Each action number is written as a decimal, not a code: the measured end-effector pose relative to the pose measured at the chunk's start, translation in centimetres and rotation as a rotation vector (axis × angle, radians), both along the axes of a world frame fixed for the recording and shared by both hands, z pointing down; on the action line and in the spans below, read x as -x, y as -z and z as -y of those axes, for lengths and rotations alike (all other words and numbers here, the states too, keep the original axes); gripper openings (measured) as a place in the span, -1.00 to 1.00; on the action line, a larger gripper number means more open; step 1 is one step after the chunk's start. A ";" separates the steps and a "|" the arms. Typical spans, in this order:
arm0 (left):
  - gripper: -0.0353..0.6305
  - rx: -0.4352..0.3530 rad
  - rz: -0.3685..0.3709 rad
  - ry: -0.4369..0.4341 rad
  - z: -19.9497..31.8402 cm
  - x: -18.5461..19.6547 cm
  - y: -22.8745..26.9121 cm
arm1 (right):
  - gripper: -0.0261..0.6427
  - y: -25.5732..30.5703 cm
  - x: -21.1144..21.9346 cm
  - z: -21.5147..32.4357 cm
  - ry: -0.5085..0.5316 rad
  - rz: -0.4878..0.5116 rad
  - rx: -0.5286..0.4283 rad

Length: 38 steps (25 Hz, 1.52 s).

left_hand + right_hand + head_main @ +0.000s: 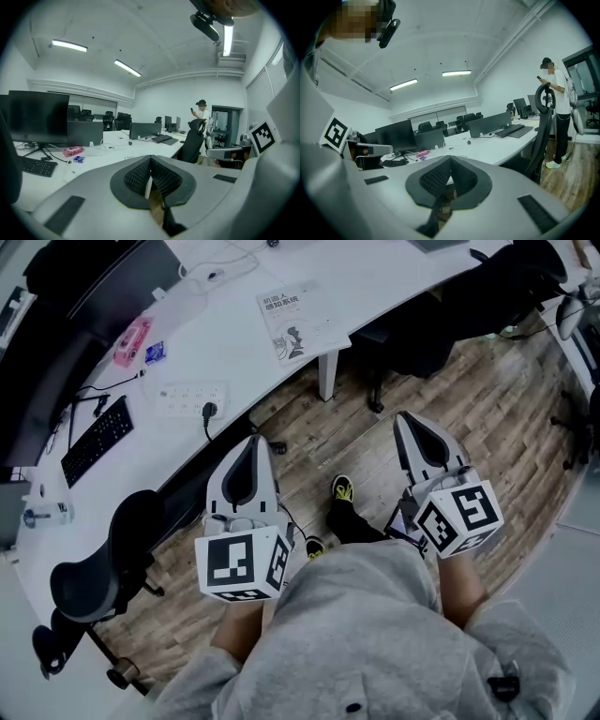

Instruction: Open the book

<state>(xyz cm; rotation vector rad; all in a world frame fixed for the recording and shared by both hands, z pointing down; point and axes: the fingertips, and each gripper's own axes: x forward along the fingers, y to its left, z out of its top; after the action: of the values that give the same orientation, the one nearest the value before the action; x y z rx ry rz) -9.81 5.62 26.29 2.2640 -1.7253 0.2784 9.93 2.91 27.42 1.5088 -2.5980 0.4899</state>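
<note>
The book (298,322) lies closed on the white desk (234,343), near its front edge, its pale cover with dark print facing up. Both grippers hang over the wooden floor, short of the desk and pointing toward it. My left gripper (251,439) is shut with nothing between its pads, and in its own view the jaws (150,158) meet at the tip. My right gripper (403,416) is also shut and empty, its pads (450,158) closed together. The book sits ahead, between the two grippers and well beyond them.
On the desk are a power strip (192,397), a black keyboard (97,440) and a pink object (132,341). A black office chair (94,577) stands at left, another (450,315) at upper right. A desk leg (327,374) stands below the book. A person (558,103) stands far off.
</note>
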 end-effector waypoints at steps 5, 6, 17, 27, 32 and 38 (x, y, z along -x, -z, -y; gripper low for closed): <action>-0.87 0.006 0.012 0.006 1.8 -0.5 0.3 | -0.84 0.2 -0.3 2.0 0.012 0.011 0.000; -0.87 0.005 0.015 0.005 2.2 -0.7 0.4 | -0.84 0.3 -0.5 2.4 0.012 0.015 -0.001; -0.87 -0.015 0.042 0.002 5.8 -3.2 1.6 | -0.84 1.2 -2.3 5.7 0.032 0.040 -0.021; -0.87 -0.022 0.071 0.011 7.6 -5.1 1.6 | -0.84 0.9 -4.3 8.4 0.044 0.070 -0.033; -0.87 -0.052 0.077 0.010 8.2 -5.8 2.7 | -0.84 1.6 -5.1 8.8 0.042 0.085 -0.055; -0.87 -0.077 0.063 0.008 8.6 -6.2 3.6 | -0.84 1.9 -6.1 8.9 0.031 0.086 -0.063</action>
<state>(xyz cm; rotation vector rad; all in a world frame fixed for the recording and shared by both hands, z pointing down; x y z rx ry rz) -3.58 -2.94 22.70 2.3251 -1.8062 0.2889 16.08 -5.98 25.50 1.4958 -2.7220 0.4853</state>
